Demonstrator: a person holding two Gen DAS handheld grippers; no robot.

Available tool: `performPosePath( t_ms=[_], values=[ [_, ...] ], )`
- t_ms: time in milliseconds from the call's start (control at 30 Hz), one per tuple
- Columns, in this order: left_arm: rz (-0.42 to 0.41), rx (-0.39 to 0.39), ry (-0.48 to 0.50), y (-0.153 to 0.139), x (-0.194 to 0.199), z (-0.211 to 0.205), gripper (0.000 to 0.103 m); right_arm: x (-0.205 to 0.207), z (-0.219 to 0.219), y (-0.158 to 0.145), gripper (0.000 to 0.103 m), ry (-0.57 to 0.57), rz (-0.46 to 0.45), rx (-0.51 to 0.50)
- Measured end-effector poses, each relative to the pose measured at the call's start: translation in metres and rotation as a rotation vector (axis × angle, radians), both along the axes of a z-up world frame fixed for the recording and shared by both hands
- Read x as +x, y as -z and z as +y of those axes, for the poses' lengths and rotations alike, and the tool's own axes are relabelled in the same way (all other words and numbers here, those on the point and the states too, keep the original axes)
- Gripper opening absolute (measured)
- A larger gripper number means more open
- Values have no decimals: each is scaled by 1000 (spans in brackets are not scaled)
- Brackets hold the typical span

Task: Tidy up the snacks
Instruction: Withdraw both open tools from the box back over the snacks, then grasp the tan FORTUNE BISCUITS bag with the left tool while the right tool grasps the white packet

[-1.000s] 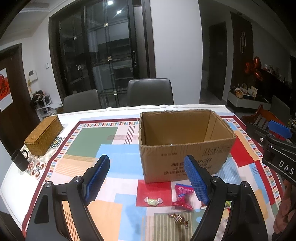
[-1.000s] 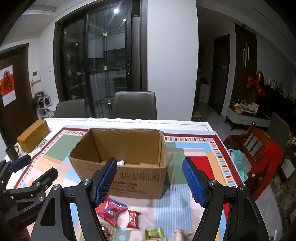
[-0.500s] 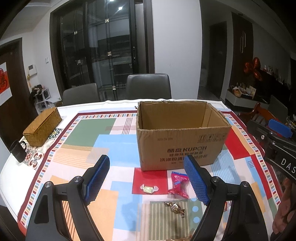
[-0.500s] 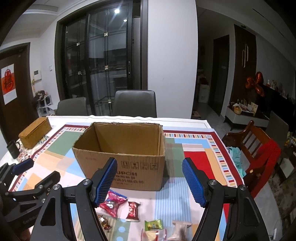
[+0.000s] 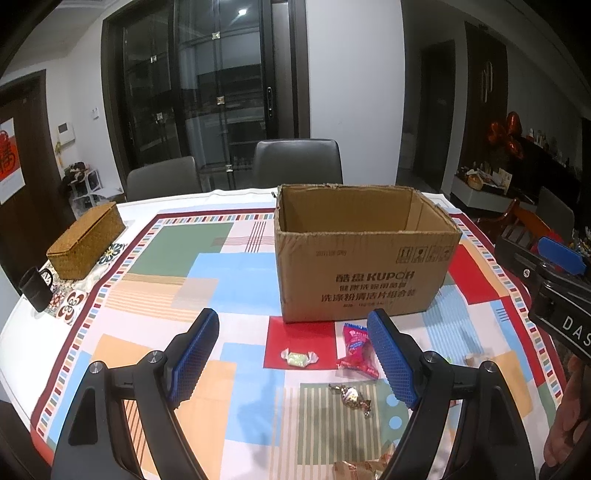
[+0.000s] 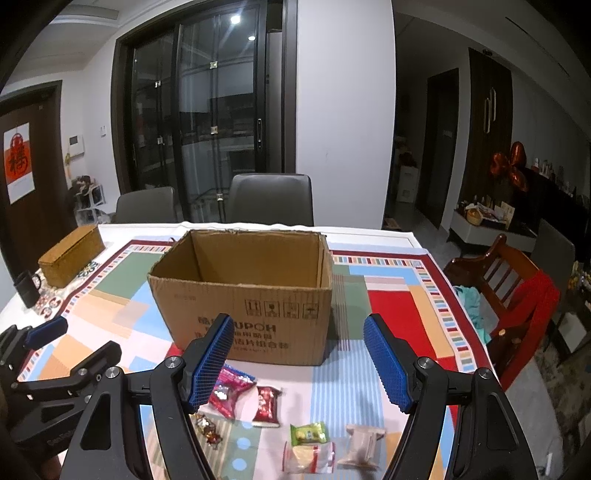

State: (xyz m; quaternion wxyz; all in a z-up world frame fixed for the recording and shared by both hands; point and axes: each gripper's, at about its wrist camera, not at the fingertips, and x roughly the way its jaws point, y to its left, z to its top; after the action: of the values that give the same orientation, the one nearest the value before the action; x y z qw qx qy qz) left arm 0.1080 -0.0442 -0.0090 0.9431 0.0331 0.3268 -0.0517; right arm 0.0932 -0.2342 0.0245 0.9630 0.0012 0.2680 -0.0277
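Both grippers are seen lower and further back than a second ago, so that more of the loose snacks is brought into view. Left gripper [image 5: 291, 356] and right gripper [image 6: 297, 363] are held wide apart, nothing between their fingers. A cardboard box [image 6: 243, 295] stands open on the tablecloth [image 5: 207, 273] (its floor is hidden). Still left outside, just before it: a white candy [image 5: 299, 357], a red packet [image 5: 356, 347], a green packet [image 6: 308, 432]. Sorting is judged barely begun.

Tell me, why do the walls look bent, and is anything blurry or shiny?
Left wrist view: dark rounded corners, door frames bow outward, ceiling light reflects in the glass; cardboard box is sharp. Right wrist view: same bowing, two lights glare in the glass; the beige snack looks smeared.
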Motion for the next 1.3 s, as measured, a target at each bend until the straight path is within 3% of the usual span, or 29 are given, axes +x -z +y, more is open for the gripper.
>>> performPosePath(
  t_ms=[667,1300],
  values=[
    [21,8,17,17,-19,-3,82,-21,-3,31,74,14,49,12],
    [107,-10,57,50,-49,-17,82,-47,-14,63,73,28,105,35]
  ],
)
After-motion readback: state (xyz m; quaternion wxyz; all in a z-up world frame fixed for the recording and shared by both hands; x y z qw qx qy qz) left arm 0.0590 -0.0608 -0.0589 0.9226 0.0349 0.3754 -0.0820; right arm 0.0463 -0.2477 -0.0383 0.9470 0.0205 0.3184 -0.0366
